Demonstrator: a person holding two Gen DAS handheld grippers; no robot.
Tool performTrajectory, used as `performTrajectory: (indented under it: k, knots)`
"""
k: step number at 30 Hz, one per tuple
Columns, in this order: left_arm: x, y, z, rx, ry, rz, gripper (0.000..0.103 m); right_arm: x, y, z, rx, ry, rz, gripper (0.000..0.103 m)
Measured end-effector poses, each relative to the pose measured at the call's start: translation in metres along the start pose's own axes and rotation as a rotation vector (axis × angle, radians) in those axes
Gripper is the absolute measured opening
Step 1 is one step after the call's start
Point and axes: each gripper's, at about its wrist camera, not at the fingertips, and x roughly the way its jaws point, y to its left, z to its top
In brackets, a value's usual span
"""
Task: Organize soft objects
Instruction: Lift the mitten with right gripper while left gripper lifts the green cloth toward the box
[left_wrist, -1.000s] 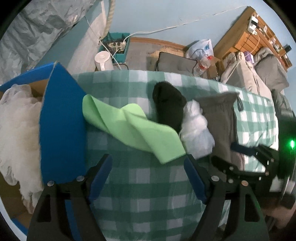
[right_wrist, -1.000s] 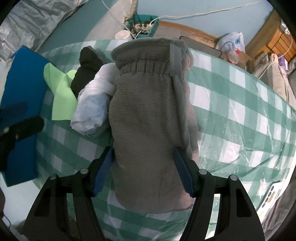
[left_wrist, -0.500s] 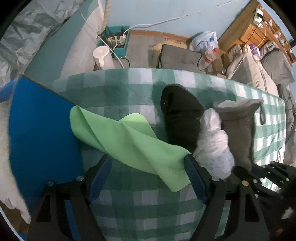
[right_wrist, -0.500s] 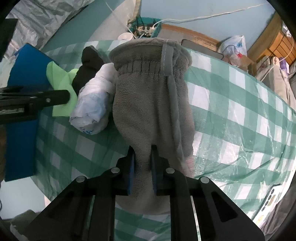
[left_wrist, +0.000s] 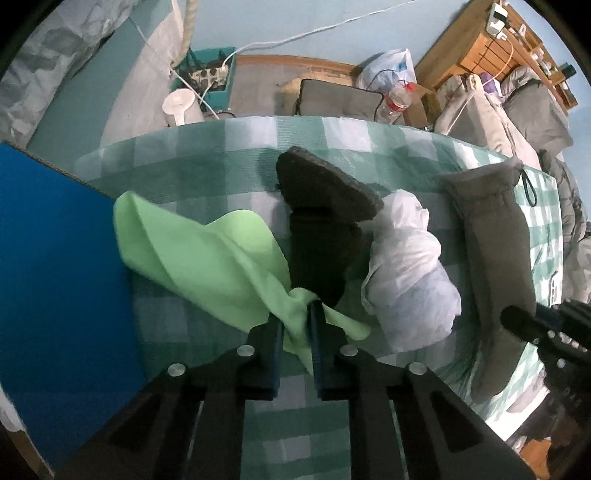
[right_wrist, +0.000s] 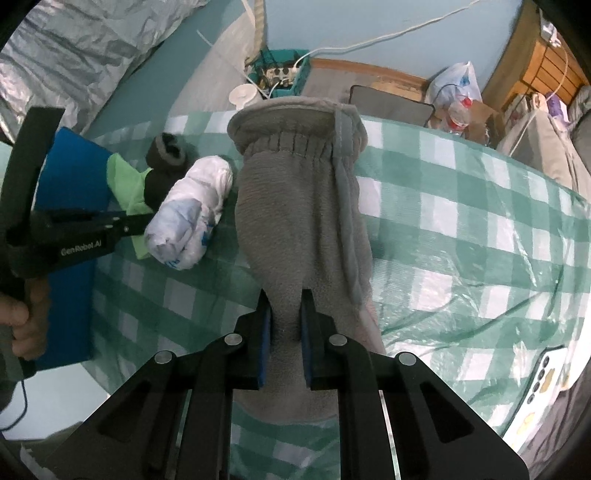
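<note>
Your left gripper (left_wrist: 297, 325) has just closed, pinching the light green cloth (left_wrist: 207, 258); your right gripper (right_wrist: 284, 317) clamps the grey fleece mitten (right_wrist: 303, 206), whose lower end it hides.

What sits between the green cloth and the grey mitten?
A black sock beside the green cloth, then a white bundle against the grey mitten; left wrist view.
</note>
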Motion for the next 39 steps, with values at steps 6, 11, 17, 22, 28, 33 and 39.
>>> performTrajectory:
  k: [6, 11, 17, 22, 28, 33, 39]
  knots:
    - [-0.006, 0.001, -0.014, -0.014, -0.004, -0.031, 0.010, -0.007, -0.006, -0.005, 0.019, -0.014, 0.010, 0.011]
    - [-0.012, -0.003, -0.033, -0.002, 0.001, -0.063, 0.010, -0.010, -0.006, -0.011, 0.017, -0.018, 0.018, 0.011]
    - [-0.013, -0.020, -0.065, 0.040, 0.032, -0.094, 0.010, -0.013, -0.006, -0.027, 0.004, -0.005, 0.022, 0.011]
    - [-0.011, -0.035, -0.091, 0.055, 0.056, -0.111, 0.010, -0.016, -0.006, -0.040, -0.004, 0.000, 0.024, 0.011]
    - [-0.021, -0.043, -0.110, 0.075, 0.042, -0.105, 0.009, -0.025, -0.004, -0.050, -0.011, -0.014, 0.030, 0.011]
    - [-0.038, -0.045, -0.114, 0.088, 0.003, -0.074, 0.008, -0.036, 0.004, -0.053, -0.036, -0.032, 0.030, 0.011]
    - [-0.061, -0.036, -0.116, 0.059, -0.048, -0.072, 0.008, -0.052, 0.009, -0.053, -0.038, -0.052, 0.033, 0.011]
